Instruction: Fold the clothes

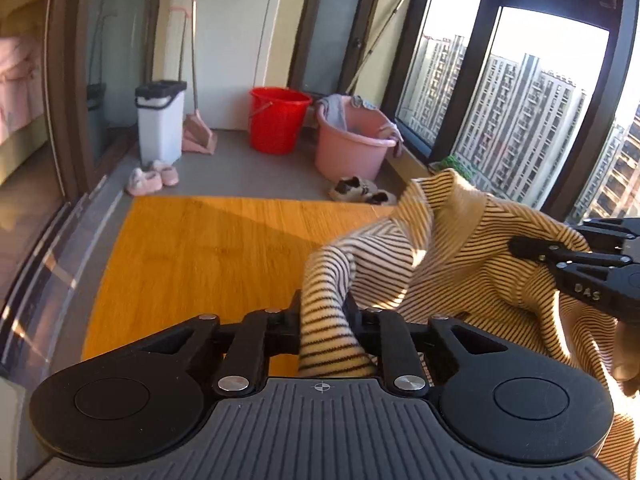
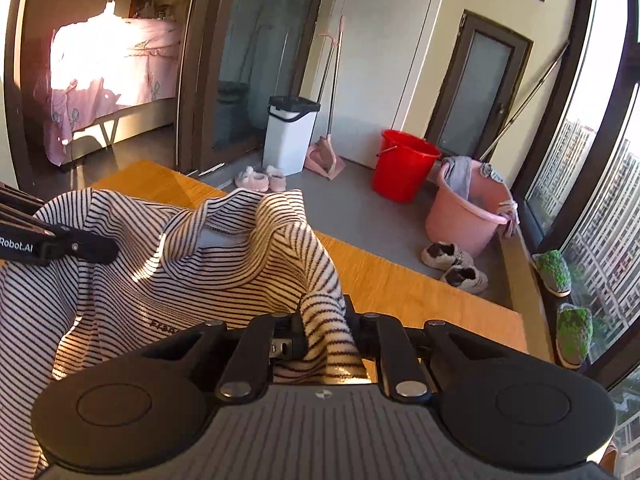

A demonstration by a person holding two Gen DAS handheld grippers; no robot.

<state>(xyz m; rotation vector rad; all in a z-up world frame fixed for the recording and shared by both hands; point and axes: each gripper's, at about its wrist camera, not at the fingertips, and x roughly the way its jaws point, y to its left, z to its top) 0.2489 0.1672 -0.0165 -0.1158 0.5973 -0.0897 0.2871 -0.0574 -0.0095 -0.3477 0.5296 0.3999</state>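
A white shirt with thin dark stripes [image 1: 472, 240] hangs in the air between both grippers, above a wooden table [image 1: 192, 256]. My left gripper [image 1: 322, 312] is shut on a bunched part of the striped shirt. My right gripper [image 2: 324, 316] is shut on another bunched part of the same shirt [image 2: 192, 264]. In the left wrist view the right gripper [image 1: 516, 246] shows at the right, pinching the cloth. In the right wrist view the left gripper [image 2: 112, 252] shows at the left, pinching the cloth. The table [image 2: 400, 284] lies below.
On the grey floor beyond the table stand a red bucket [image 1: 278, 120], a pink tub [image 1: 352, 140] with cloths, a white bin [image 1: 160, 120], a pink dustpan [image 1: 198, 136], pink slippers [image 1: 152, 178] and shoes [image 1: 360, 192]. Large windows [image 1: 520, 112] run along the right.
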